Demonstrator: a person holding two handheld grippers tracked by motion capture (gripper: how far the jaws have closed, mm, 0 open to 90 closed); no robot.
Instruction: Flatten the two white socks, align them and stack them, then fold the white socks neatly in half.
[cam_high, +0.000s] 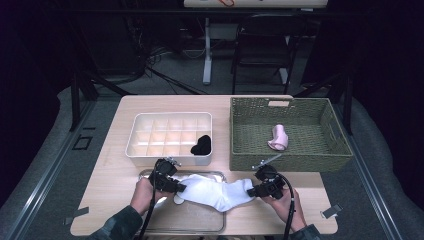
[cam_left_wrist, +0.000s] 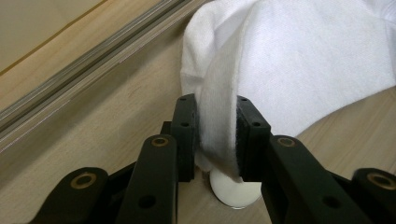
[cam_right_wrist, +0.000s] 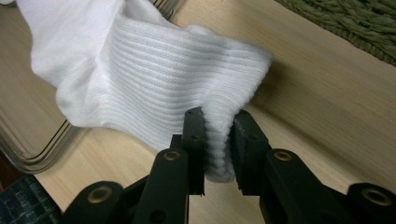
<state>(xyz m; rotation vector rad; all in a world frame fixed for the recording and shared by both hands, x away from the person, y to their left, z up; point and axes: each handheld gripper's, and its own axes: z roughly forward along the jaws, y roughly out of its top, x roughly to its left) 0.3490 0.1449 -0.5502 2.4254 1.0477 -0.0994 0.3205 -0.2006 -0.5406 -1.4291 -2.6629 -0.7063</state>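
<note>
a white sock (cam_high: 215, 192) is held stretched between the two grippers, low over the near edge of the surface (cam_high: 110, 180). the left gripper (cam_high: 176, 187) is clamped on one end of it, a fold of plain cloth (cam_left_wrist: 219, 126) being pinched between its jaws; the right gripper (cam_high: 252, 191) is clamped on the other end, where the ribbed cuff (cam_right_wrist: 217, 149) is squeezed between its jaws. the step in hand is judged to be the spreading or folding of the sock. for the next move, one end would probably have to be carried over toward the other gripper with the pinch kept firm, so that the cloth is not dropped.

just beneath and beyond the left gripper a metal tray (cam_high: 200, 220) lies, and part of the sock hangs over it. a small white round thing (cam_left_wrist: 236, 189) is seen under the left jaws; what it is cannot be told. ahead of the left gripper a white divided box (cam_high: 150, 132) stands, with a black bundle (cam_high: 202, 145) in its nearest right cell. ahead of the right gripper a woven basket (cam_high: 330, 150) stands close, a pink sock (cam_high: 278, 138) inside; its near wall could be brushed if the right gripper were pushed forward.
</note>
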